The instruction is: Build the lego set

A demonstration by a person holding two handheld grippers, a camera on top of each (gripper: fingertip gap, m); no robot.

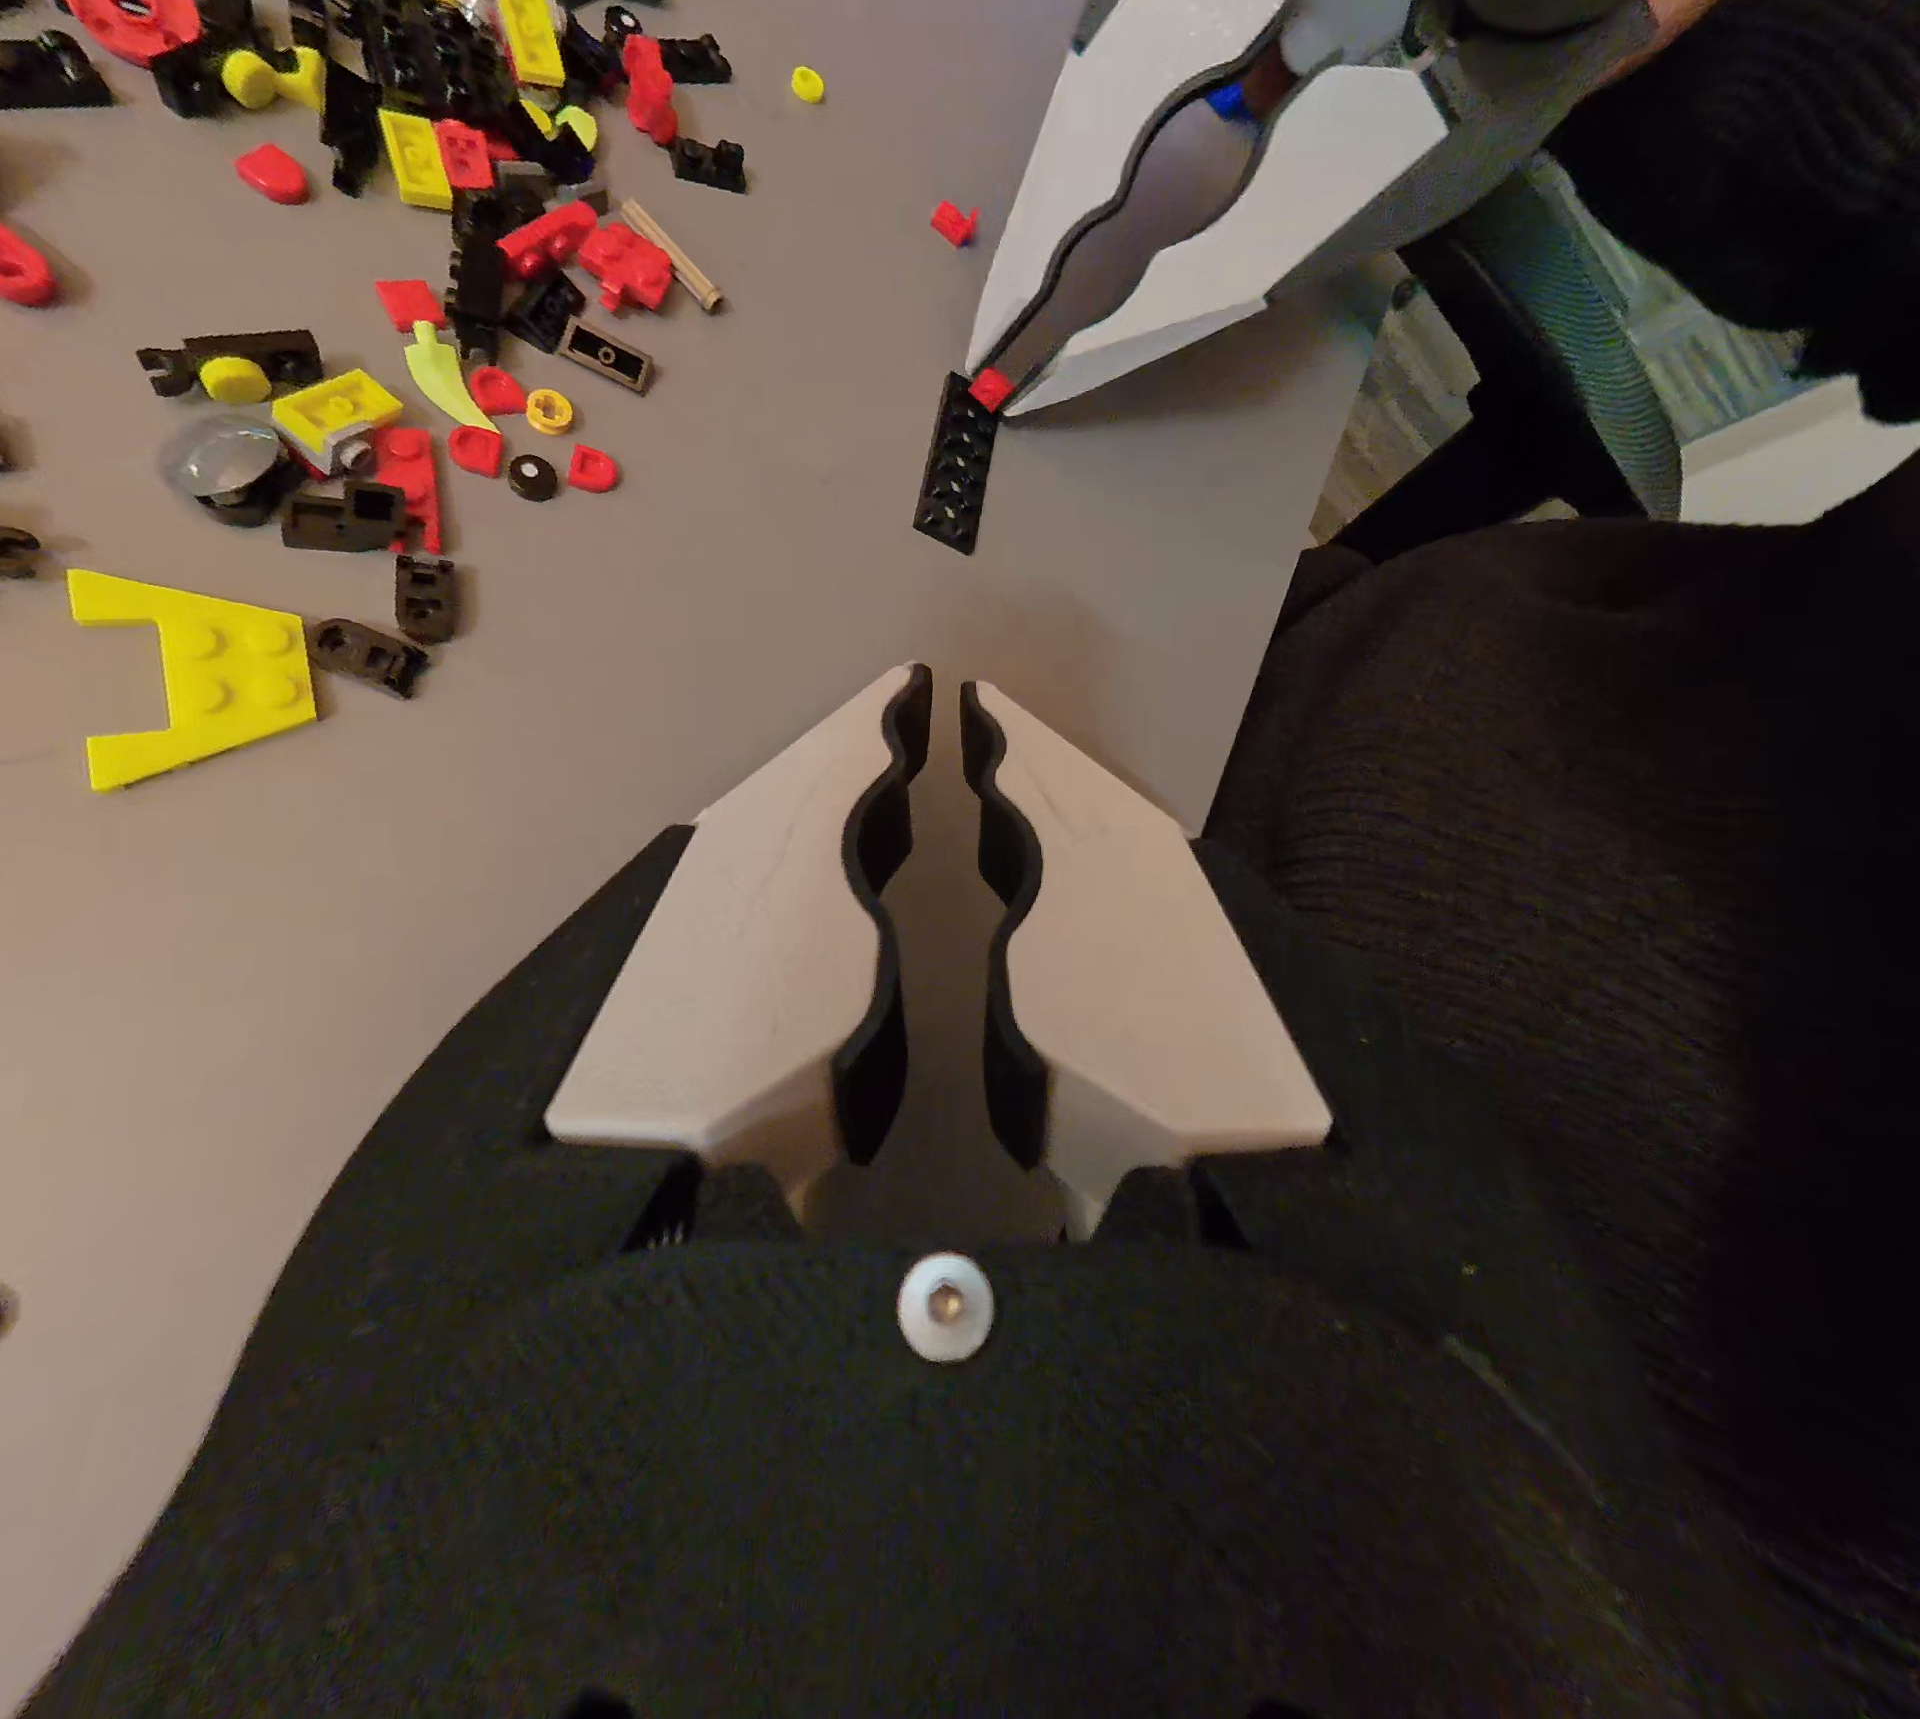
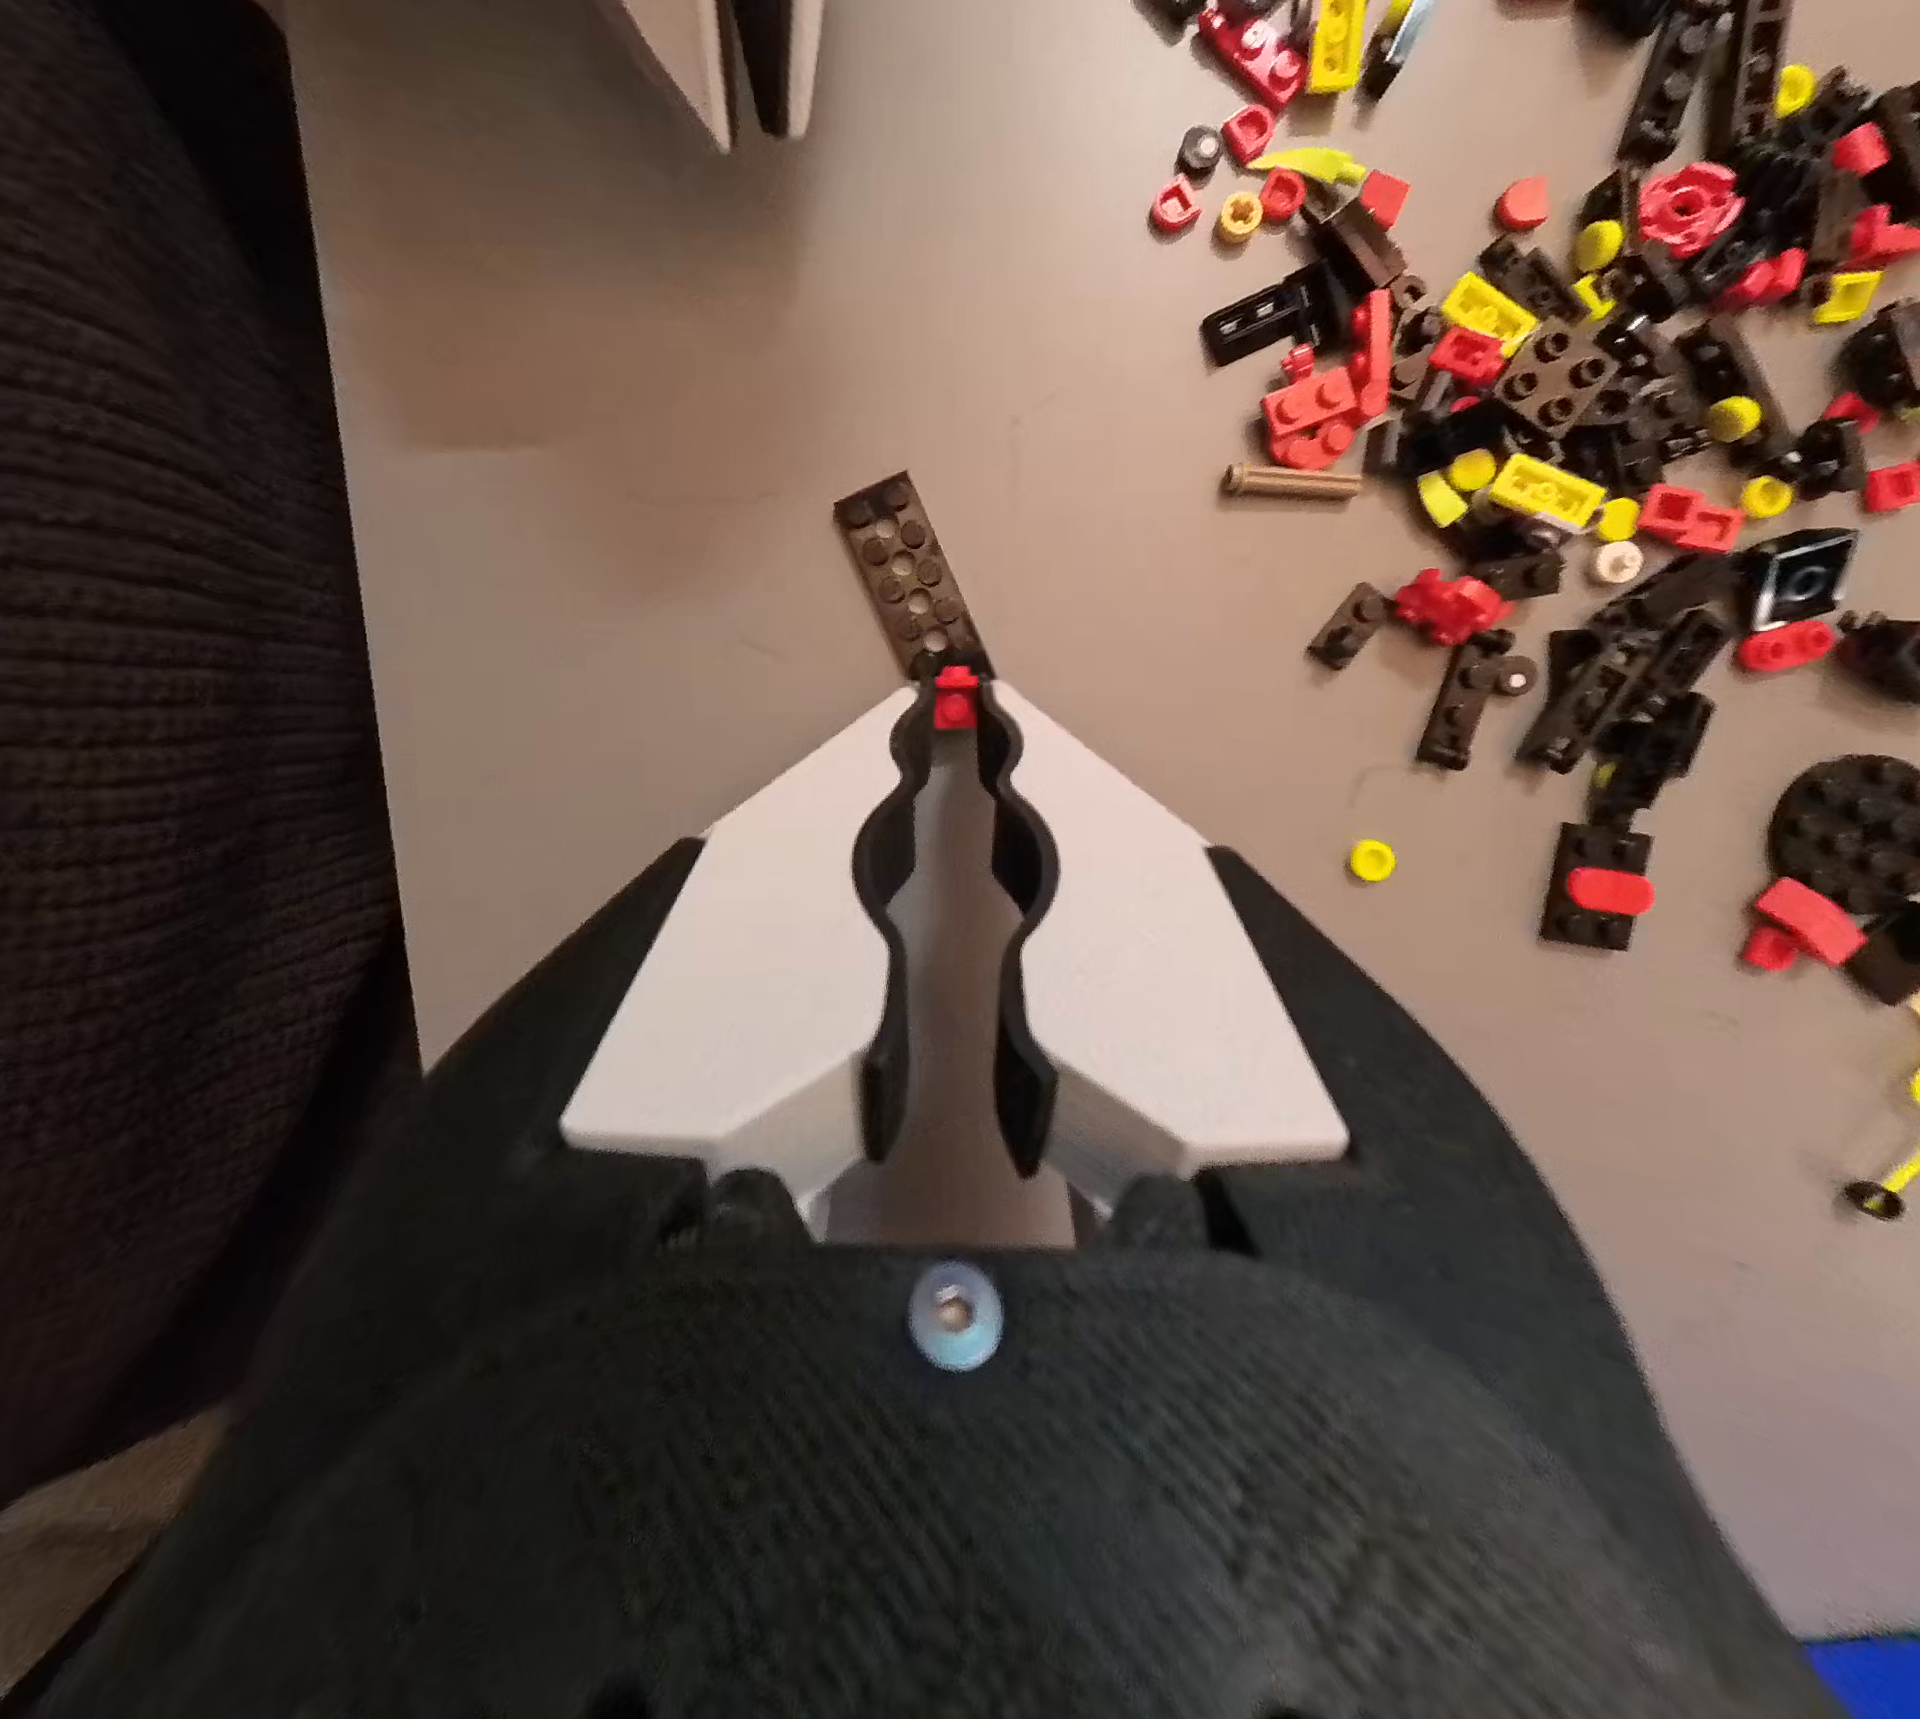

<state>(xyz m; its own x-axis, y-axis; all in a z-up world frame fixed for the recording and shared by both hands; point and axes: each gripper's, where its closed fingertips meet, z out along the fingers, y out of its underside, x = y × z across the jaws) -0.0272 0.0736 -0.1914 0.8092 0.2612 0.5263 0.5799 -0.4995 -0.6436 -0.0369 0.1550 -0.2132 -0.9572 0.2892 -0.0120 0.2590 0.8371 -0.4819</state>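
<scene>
A long black plate with holes (image 1: 958,464) lies flat on the grey table, also in the right wrist view (image 2: 909,573). My right gripper (image 2: 953,701) is shut on a small red brick (image 2: 953,699) and holds it at the near end of the black plate. In the left wrist view the right gripper (image 1: 992,393) shows with the red brick (image 1: 989,387) at its tips, touching the plate's far end. My left gripper (image 1: 945,682) is nearly shut and empty, a short way in front of the plate; it also shows in the right wrist view (image 2: 750,126).
A heap of loose red, yellow and black pieces (image 1: 416,111) spreads over the table's left side, with a yellow wedge plate (image 1: 197,677) nearest. In the right wrist view the heap (image 2: 1579,381) lies on the right. A person's dark sleeve (image 1: 1558,838) runs along the table edge. One gripper's finger ends stand about 9 centimeters off the other's.
</scene>
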